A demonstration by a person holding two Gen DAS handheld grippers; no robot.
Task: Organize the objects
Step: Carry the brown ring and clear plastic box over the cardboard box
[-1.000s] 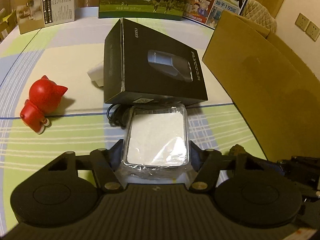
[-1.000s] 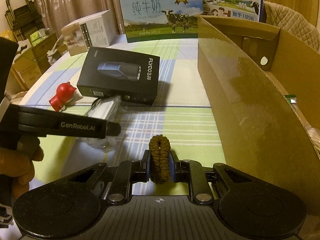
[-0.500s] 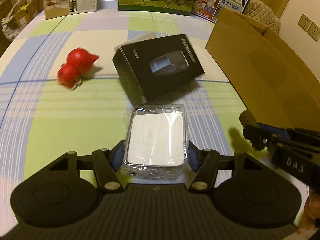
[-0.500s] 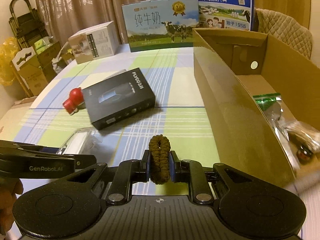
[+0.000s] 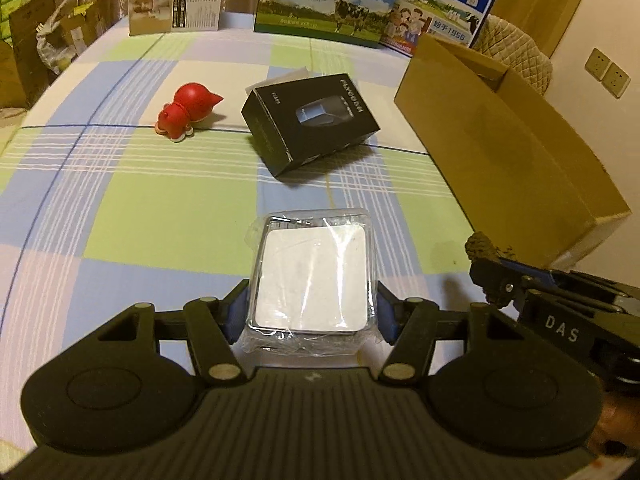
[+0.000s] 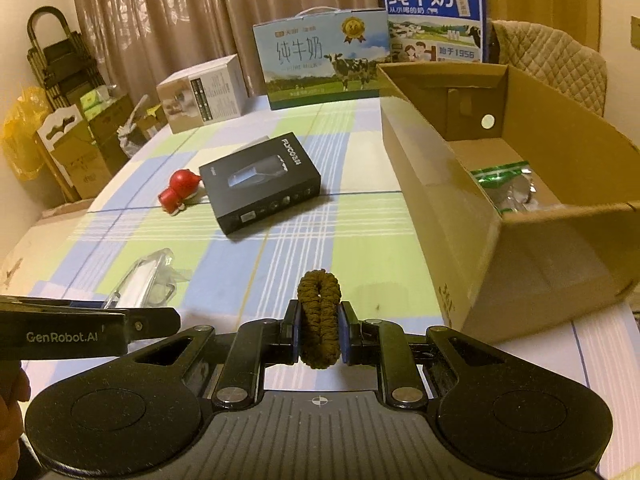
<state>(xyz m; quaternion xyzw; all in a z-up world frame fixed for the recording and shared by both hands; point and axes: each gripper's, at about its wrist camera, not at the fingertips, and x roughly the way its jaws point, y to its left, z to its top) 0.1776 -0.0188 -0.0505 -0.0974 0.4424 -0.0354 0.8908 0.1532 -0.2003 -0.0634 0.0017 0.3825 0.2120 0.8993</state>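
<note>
A: Left wrist view, item one: clear-wrapped white square pack (image 5: 312, 276), clamped by its two side edges between the pads of the left gripper (image 5: 312, 312). Held clear of the table (image 5: 160, 208), over its near edge. Long axis: slight, running away from the camera along the fingers; its flat white face is up, and its far end points toward the black box (image 5: 310, 124) at mid-table.

B: Item two?

A: Braided brown cord loop (image 6: 320, 314), pinched flat in the right gripper (image 6: 320, 332), jaws closed tight on it. It stands on edge, long axis in line with the fingers, free end pointing toward the table's far edge. It also hangs over the near edge, just beside the near corner of the cardboard box (image 6: 452, 216).

B: Destination, by my reckoning, is that open carton along the right edge of the table.

A: Agreed, as a judgement. A green-topped bag (image 6: 508, 184) already lies inside. To do it well: lift each load above the carton's wall before crossing it, keep the pack level so the slick wrap does not slide through the pads, and release low over bare floor. One hand at a time; the grippers sit close together.

B: Remaining on the table?

A: Black box, lying askew at centre; red figurine (image 5: 186, 112) just beside it on its left, tipped over. Milk cartons (image 6: 320, 62) stand along the far edge.
</note>
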